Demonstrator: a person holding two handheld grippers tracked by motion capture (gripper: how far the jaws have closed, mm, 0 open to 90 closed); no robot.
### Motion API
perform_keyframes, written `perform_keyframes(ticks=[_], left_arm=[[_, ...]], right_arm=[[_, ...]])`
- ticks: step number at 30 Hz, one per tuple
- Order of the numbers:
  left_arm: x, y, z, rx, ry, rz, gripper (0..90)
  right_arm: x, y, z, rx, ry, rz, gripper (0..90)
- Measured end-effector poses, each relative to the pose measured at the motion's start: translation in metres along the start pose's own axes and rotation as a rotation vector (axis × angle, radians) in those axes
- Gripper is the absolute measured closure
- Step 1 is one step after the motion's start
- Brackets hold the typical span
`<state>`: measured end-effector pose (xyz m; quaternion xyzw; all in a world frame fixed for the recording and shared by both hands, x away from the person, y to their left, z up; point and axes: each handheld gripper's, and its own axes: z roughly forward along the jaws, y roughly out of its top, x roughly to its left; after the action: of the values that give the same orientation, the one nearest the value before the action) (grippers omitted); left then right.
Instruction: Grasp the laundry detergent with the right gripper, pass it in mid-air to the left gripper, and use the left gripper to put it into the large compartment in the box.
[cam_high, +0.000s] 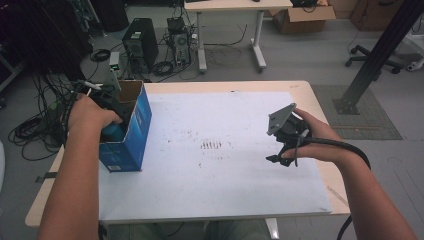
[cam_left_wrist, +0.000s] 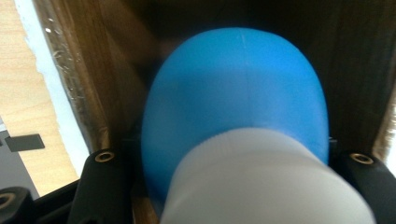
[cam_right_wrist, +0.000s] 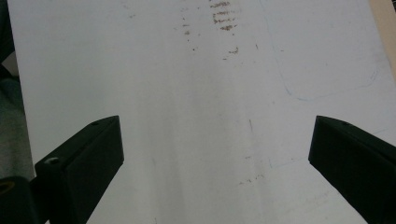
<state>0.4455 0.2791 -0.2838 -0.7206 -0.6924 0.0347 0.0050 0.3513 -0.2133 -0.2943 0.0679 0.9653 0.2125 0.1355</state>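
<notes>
Table (cam_high: 310, 95) with white sheet (cam_high: 215, 150). Blue box (cam_high: 131, 131) at its left edge, open top. Left gripper (cam_high: 107, 107) inside the box, pinching a blue-and-white bottle (cam_left_wrist: 238, 116). Right gripper (cam_right_wrist: 215, 158) above the sheet, jaws spread, empty.

Legible text: none.
I can read no lettering. The blue box (cam_high: 131, 131) at the table's left edge carries pale print on its near face, too small to make out; the white sheet (cam_high: 220, 165) bears only brown smudges, no characters.
</notes>
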Motion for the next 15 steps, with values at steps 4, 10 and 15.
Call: perform_keyframes(ticks=[4, 10, 15], left_arm=[[0.0009, 0.0000, 0.0050, 0.004, 0.005, 0.004, 39.3], [0.0010, -0.0007, 0.0058, 0.004, 0.007, 0.010, 39.2], [-0.0012, -0.0013, 0.0067, 0.003, 0.026, 0.001, 38.8]], right_arm=[[0.0007, -0.0006, 0.0007, 0.001, 0.002, 0.002, 3.4], [0.0013, -0.0028, 0.0010, 0.004, 0.003, 0.010, 3.5], [0.0018, -0.0016, 0.0005, 0.002, 0.002, 0.006, 3.4]])
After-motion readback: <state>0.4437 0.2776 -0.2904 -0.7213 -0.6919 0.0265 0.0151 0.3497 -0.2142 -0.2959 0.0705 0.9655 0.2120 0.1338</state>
